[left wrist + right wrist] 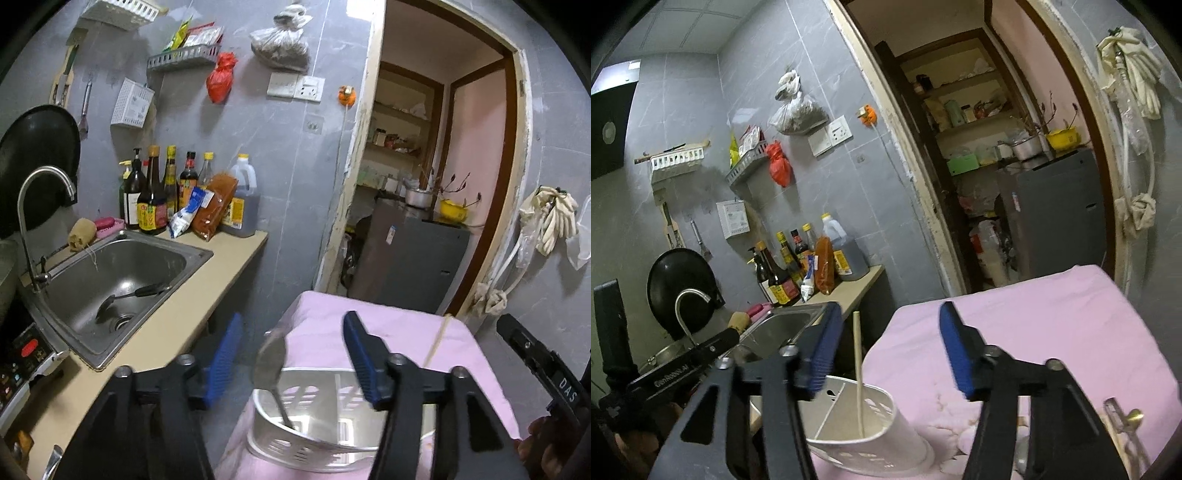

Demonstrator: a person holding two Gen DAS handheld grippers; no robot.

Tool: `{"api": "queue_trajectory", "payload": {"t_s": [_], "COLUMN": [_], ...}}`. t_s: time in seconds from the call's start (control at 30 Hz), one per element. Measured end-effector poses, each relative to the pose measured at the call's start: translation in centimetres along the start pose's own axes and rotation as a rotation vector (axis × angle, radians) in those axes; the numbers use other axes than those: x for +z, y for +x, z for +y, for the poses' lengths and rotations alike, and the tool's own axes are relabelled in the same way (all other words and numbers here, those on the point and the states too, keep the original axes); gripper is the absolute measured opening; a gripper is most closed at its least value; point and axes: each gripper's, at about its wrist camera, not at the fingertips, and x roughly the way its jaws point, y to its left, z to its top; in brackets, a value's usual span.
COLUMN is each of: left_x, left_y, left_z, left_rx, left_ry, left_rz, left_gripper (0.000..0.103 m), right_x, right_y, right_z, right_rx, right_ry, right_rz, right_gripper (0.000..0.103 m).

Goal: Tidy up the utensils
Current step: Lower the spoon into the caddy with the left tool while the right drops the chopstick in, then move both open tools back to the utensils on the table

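At the bottom of the left wrist view, the left hand-held gripper [291, 354] is being held with its jaws apart and pointed slightly downward; a metal spoon [271, 363] is standing between the blue pads [360, 354], untouched, its handle resting inside the white utensil holder [295, 446]. In the right wrist view, the right hand-held gripper [890, 350] is likewise being held apart, with a chopstick [857, 369] leaning free between its jaws inside the same holder [886, 435]. The holder is being carried by a pink-covered surface [1052, 332]. Farther off, toward the left of the frame, a ladle [129, 295] is lying in the steel sink [155, 254], set into the bench [207, 291], with sauce bottles [155, 195] being kept behind it.
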Motion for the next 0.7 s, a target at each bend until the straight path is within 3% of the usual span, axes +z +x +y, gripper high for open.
{"api": "queue_trajectory", "payload": {"t_s": [0.13, 0.27, 0.4, 0.7], "left_x": [0.0, -0.4, -1.1, -3.2], "left_y": [-1.6, -3.0, -4.4, -5.8], "left_z": [-1.9, -4.4, -7.5, -13.7], "left_rx": [-0.023, -0.040, -0.062, -0.139], "left_ry": [0.004, 0.039, 0.092, 0.192], "left_rz": [-0.022, -0.048, -0.084, -0.086], "left_gripper": [0.076, 0.092, 0.100, 0.101], "right_x": [0.9, 2.0, 3.1, 4.9], "right_y": [-1.9, -4.6, -7.2, -11.9], "right_z": [-0.9, -2.4, -4.1, -8.4], "right_rx": [-0.025, -0.069, -0.135, -0.266], "right_ry": [-0.020, -0.059, -0.112, -0.177], "right_rz": [-0.003, -0.014, -0.029, -0.033], "right_gripper": [0.058, 0.079, 0.099, 0.102]}}
